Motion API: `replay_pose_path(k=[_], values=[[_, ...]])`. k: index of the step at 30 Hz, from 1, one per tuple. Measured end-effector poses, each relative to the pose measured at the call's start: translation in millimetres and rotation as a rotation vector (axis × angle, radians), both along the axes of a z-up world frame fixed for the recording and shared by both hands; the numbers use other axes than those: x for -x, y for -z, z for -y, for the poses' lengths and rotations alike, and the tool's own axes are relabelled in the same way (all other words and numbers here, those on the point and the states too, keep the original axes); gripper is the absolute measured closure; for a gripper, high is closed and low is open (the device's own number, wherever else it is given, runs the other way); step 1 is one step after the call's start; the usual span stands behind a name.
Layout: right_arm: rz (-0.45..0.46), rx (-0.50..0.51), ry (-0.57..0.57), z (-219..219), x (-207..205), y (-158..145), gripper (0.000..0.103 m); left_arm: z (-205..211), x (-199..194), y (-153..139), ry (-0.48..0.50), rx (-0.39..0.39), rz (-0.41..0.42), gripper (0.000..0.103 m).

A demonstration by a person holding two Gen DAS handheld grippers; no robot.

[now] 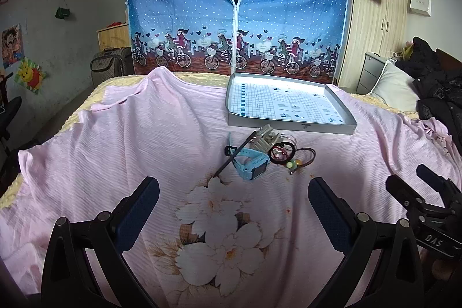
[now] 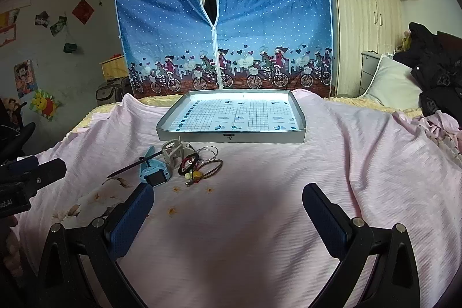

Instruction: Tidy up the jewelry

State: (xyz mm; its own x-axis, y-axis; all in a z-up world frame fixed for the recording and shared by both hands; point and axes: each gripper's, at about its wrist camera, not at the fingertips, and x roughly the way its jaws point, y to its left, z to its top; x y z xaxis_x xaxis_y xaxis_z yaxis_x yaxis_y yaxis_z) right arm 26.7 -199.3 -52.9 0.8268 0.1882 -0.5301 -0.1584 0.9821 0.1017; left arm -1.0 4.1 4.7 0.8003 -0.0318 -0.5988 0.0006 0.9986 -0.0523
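We see jewelry pile [image 1: 260,155] heaped at tray's [image 1: 291,127] 6 o'clock for short transfers; left gripper [image 1: 233,201] and right gripper [image 2: 228,207] both spread wide, empty.

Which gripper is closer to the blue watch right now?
Left. The left gripper sits open almost straight in front of the blue watch; the right gripper, also open, is off to the watch's right.
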Motion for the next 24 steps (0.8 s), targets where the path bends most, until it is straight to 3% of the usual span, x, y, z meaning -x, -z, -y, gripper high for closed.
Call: replay_pose_path(k=[4, 9, 12, 17, 19, 24], values=[[-0.034, 0.027, 0.007, -0.6, -6.5, -0.8, 0.0, -0.8, -6.4, -1.7, -0.016, -0.005, -0.041, 0.002], [-0.103, 0.04, -0.017, 6.3, -28.4, -7.6, 0.0, -14.5, -32.7, 1.2, -0.027, 0.034, -0.177, 0.002], [-0.161, 0.012, -0.031, 15.2, -52.5, -8.3, 0.0, -26.2, -56.4, 1.0, -0.024, -0.008, -0.232, 0.002], [-0.262, 0.058, -0.082, 16.5, -108.1, 3.9, 0.0, -47.7, -116.8, 14.8, 0.009, -0.024, -0.373, 0.002], [-0.306, 0.032, -0.084, 18.5, -130.0, 12.5, 0.0, -51.9, -135.5, 20.5, 0.008, -0.032, -0.383, 0.002], [-0.372, -0.127, -0.115, 16.7, -161.4, 34.8, 0.004, -63.9, -164.0, 44.2, 0.012, 0.068, -0.418, 0.003]])
